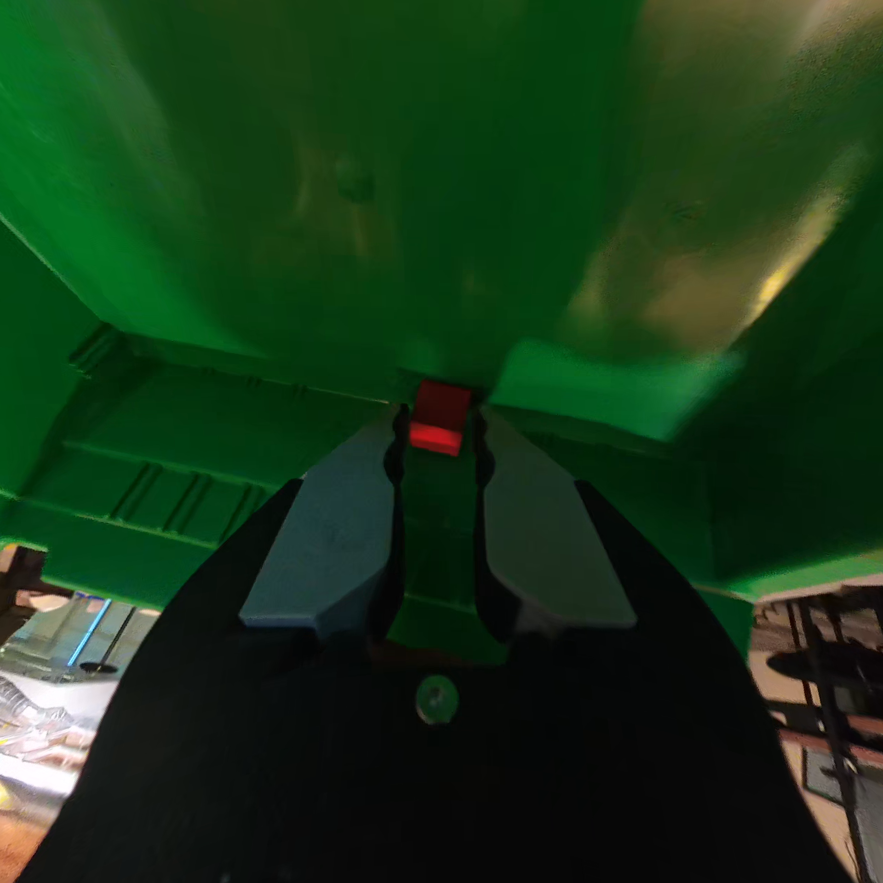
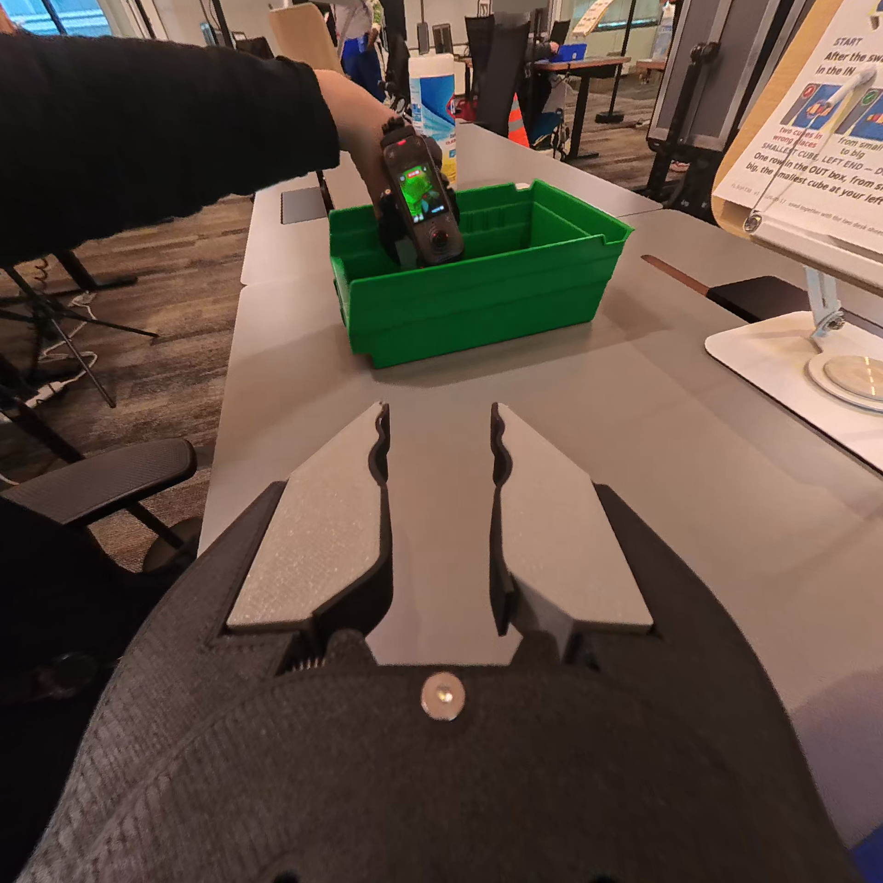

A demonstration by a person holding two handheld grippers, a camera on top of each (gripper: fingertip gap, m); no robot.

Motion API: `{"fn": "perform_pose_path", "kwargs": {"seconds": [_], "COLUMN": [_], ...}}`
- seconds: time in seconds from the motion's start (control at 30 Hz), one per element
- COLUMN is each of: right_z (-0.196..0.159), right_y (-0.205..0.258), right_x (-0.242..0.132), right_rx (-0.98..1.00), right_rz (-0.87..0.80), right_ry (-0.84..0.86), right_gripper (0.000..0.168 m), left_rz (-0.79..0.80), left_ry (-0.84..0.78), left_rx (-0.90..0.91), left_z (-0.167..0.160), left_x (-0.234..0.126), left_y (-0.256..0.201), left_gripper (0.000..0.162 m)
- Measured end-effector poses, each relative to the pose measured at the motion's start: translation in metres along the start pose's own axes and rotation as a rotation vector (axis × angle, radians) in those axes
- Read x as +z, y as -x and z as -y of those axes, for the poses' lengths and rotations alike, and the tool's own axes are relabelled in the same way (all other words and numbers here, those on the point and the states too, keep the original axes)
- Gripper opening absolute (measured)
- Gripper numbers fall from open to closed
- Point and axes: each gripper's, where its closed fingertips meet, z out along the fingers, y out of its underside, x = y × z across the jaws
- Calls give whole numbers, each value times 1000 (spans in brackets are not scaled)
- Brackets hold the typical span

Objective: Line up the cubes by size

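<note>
Small red rigid plastic cube (image 1: 438,418) is sitting inside the green plastic bin (image 2: 478,306), bracketed by the left gripper (image 1: 438,415), jaws slightly parted, contact unclear. Likely light; grip opposite flat faces. Right gripper (image 2: 438,415) is idling at 6 o'clock, half-open, empty.

Our right gripper over the grey table, facing the green bin

Our right gripper (image 2: 439,415) hangs with its grey fingers apart and nothing between them above the flat grey table (image 2: 621,454); farther off, our left gripper (image 2: 420,210), held by a black-sleeved arm, dips inside the green plastic bin (image 2: 478,306).
</note>
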Motion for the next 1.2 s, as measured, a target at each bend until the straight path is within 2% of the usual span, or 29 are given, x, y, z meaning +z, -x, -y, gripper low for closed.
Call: {"fn": "perform_pose_path", "kwargs": {"seconds": [0.13, 0.27, 0.33, 0.43, 0.5, 0.57, 0.67, 0.7, 0.87, 0.93, 1.0, 1.07, 1.2], "right_z": [-1, -6, -7, -1, 13, 23, 31, 34, 50, 49, 43, 46, 40], "right_y": [0, 1, 3, 12, 31, 47, 56, 59, 78, 77, 76, 79, 72], "right_x": [0, 2, 4, 5, 5, 10, 26, 31, 46, 53, 64, 66, 72], "right_rx": [-7, 24, 56, 101, 131, 178, 214, 231, 396, 396, 395, 428, 435], "right_rz": [-3, 19, 50, 110, 203, 266, 282, 292, 442, 419, 391, 435, 400], "right_ry": [-3, 12, 5, -34, -98, -129, -134, -137, -146, -139, -109, -119, -113], "right_gripper": [39, 39, 39, 40, 41, 44, 33, 35, 48, 49, 42, 22, 19], "left_rz": [27, 114, 206, 411, 526, 630, 702, 717, 787, 776, 765, 772, 745], "left_ry": [47, -115, -283, -654, -898, -1060, -1274, -1319, -1349, -1343, -1344, -1317, -1287], "left_rx": [11, -26, -73, -150, -150, -101, -24, -2, 74, 86, 86, 83, 50], "left_z": [-7, 9, 27, 61, 87, 112, 150, 160, 189, 195, 199, 200, 202], "left_x": [4, -19, -52, -131, -190, -237, -289, -301, -328, -329, -329, -325, -312], "left_y": [2, 6, 13, 16, -2, -31, -77, -88, -109, -111, -108, -104, -100], "left_gripper": [21, 19, 20, 20, 20, 20, 19, 19, 19, 19, 19, 19, 19]}}
